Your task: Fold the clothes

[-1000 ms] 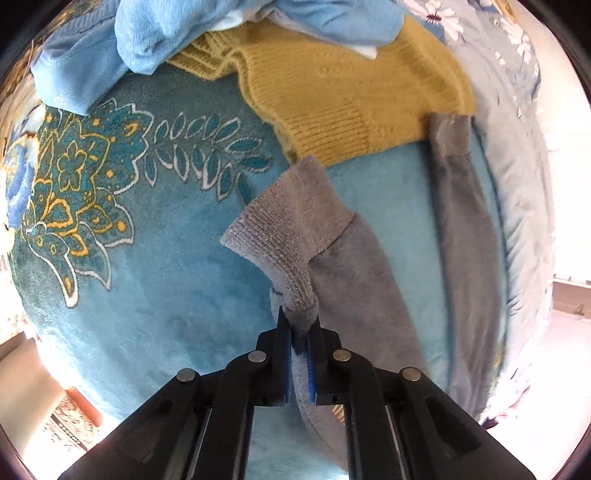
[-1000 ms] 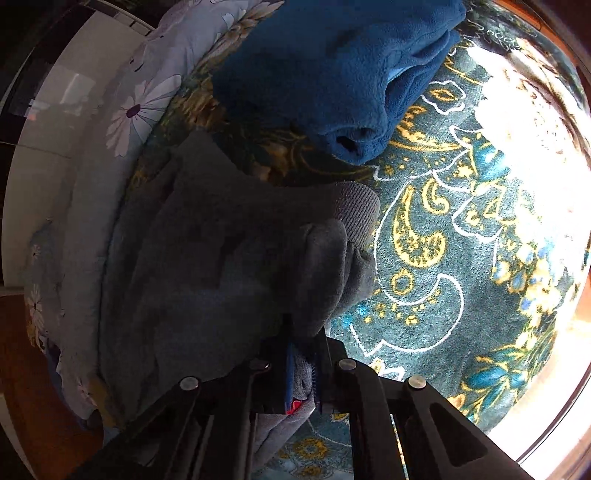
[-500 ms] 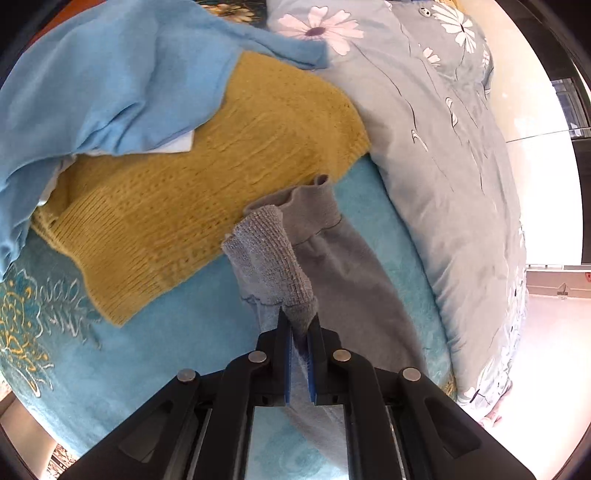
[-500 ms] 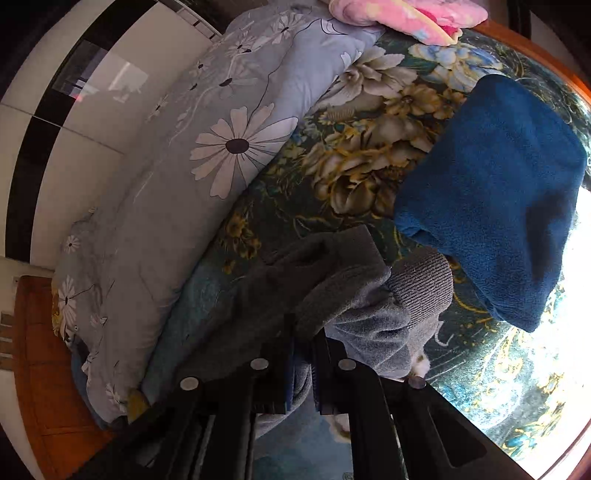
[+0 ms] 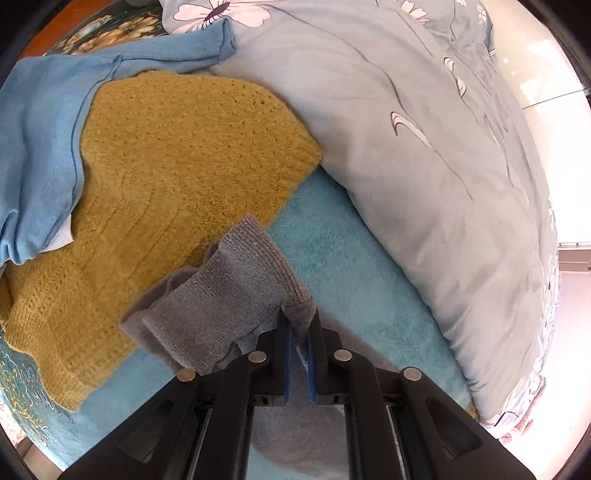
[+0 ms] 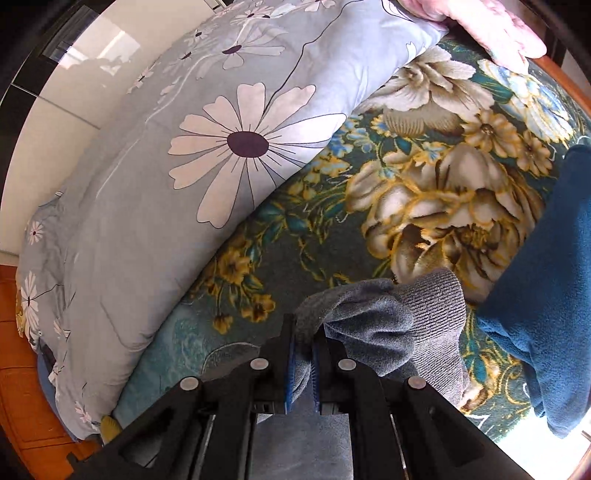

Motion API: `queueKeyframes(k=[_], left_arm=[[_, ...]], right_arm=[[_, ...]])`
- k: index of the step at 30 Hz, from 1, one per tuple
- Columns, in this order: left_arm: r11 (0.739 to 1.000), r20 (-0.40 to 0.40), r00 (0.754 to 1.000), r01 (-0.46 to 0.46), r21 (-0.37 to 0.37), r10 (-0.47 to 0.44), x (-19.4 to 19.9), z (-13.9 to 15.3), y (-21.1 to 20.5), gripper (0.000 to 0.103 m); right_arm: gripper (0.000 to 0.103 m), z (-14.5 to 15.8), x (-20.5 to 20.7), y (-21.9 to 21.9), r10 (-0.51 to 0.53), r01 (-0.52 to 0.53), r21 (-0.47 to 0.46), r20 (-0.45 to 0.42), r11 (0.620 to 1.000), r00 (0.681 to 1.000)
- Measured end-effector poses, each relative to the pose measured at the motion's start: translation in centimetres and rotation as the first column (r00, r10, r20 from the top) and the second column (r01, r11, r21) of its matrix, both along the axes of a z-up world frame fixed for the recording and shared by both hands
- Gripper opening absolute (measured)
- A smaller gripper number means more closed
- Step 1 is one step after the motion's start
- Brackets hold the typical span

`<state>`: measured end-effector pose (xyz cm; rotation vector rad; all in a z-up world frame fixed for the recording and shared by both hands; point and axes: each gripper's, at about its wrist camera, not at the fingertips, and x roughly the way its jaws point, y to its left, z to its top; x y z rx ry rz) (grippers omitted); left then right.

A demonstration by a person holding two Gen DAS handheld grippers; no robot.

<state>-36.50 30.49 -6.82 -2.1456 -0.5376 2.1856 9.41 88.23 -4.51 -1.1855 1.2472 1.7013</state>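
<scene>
A grey garment with ribbed knit edges is held at two places. In the left wrist view my left gripper (image 5: 298, 325) is shut on its ribbed grey cuff (image 5: 229, 295), which droops left over the yellow sweater. In the right wrist view my right gripper (image 6: 303, 332) is shut on another ribbed grey cuff (image 6: 410, 325), bunched to the right of the jaws. More grey cloth hangs below each gripper. Both ends are lifted above the floral bedspread (image 6: 325, 236).
A yellow knit sweater (image 5: 177, 177) lies under a light blue garment (image 5: 40, 140) at the left. A grey daisy-print duvet (image 5: 424, 147) runs along the far side (image 6: 166, 155). A folded dark blue fleece (image 6: 546, 302) lies at the right, with a pink item (image 6: 491, 26) beyond it.
Both grippers have carried their grey cuffs forward towards the duvet. The left cuff now hangs over the yellow sweater; the spread-out grey cloth has dropped out of view.
</scene>
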Motion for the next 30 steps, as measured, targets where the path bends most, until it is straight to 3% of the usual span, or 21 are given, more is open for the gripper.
queueKeyframes(k=[10, 13, 16, 17, 18, 20, 22, 25, 30], left_arm=[[0.997, 0.014, 0.998, 0.055, -0.049, -0.054, -0.6, -3.1, 1.5, 0.011], [0.999, 0.020, 0.999, 0.045, 0.028, -0.045, -0.1, -2.2, 1.0, 0.029], [0.994, -0.017, 0.997, 0.071, 0.078, -0.070, 1.5, 0.4, 0.1, 0.048], [0.993, -0.047, 0.995, 0.087, 0.075, -0.084, 2.3, 1.4, -0.3, 0.052], [0.993, -0.081, 0.993, 0.094, 0.065, -0.089, 3.1, 2.5, -1.0, 0.054], [0.994, -0.134, 0.987, 0.092, 0.053, -0.084, 4.8, 3.8, -2.7, 0.062], [0.996, -0.153, 0.985, 0.082, 0.043, -0.075, 6.2, 4.0, -4.4, 0.062], [0.997, -0.112, 0.992, 0.060, 0.045, -0.055, 8.0, 1.9, -6.5, 0.063], [0.991, -0.081, 0.995, -0.047, 0.128, 0.058, 9.5, -0.9, -8.7, 0.063]], right_arm=[[0.009, -4.2, -2.5, 0.7, 0.076, -0.076, -0.003, 0.113, 0.997, 0.991], [0.010, -4.0, -2.6, 0.3, 0.094, -0.096, 0.016, 0.118, 0.995, 0.989], [0.030, -2.8, -2.1, -0.3, 0.105, -0.109, 0.041, 0.083, 0.993, 0.991], [0.051, -2.1, -1.9, -0.7, 0.115, -0.117, 0.052, 0.050, 0.992, 0.992], [0.065, -1.4, -1.7, -1.1, 0.124, -0.125, 0.063, 0.014, 0.990, 0.992], [0.073, 0.3, -1.3, -2.2, 0.152, -0.147, 0.104, -0.041, 0.984, 0.987], [0.074, 1.6, -0.7, -3.7, 0.171, -0.162, 0.134, -0.064, 0.978, 0.983], [0.076, 2.9, 0.6, -6.1, 0.169, -0.153, 0.143, -0.107, 0.978, 0.980], [0.077, 3.2, 4.4, -10.1, 0.109, -0.098, 0.081, -0.152, 0.992, 0.982]])
